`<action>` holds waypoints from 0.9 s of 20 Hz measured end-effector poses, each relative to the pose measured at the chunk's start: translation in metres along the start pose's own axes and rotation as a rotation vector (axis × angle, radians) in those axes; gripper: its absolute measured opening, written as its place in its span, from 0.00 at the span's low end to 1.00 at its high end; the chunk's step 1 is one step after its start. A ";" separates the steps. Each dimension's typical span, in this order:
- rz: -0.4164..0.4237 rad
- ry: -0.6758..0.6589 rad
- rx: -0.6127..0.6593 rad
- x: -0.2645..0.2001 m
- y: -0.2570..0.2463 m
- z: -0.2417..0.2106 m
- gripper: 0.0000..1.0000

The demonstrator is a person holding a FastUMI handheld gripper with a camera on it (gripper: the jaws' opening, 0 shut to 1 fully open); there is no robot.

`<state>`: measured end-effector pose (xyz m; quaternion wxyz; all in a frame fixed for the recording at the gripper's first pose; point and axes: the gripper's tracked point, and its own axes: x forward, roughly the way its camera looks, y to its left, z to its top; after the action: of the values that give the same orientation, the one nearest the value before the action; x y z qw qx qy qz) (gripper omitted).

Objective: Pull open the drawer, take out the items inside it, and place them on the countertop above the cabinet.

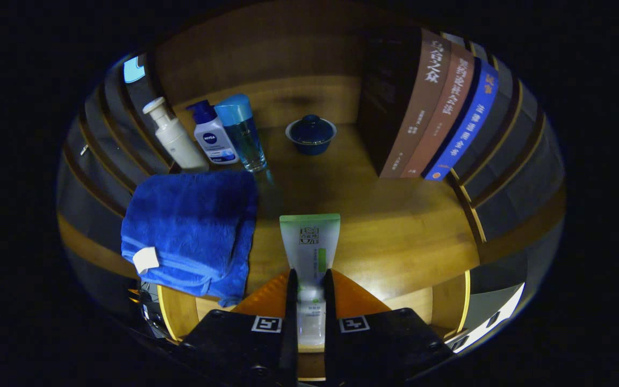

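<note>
Both jaws clamp the tube (309, 252), hiding its lower end, above the countertop (395, 226).

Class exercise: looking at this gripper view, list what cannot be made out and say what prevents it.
- Tube: its lower end, hidden between the gripper jaws shut on it.
- Towel: the countertop beneath it, and whatever its folds cover.
- Books: spine print too small and curved.
- Lidded bowl: contents hidden by its lid.
</note>
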<state>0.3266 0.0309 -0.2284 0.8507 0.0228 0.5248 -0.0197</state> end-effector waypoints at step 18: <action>0.091 -0.005 -0.073 0.040 0.030 0.033 0.70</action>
<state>0.3756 0.0584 -0.2485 0.8524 0.0155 0.5213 0.0379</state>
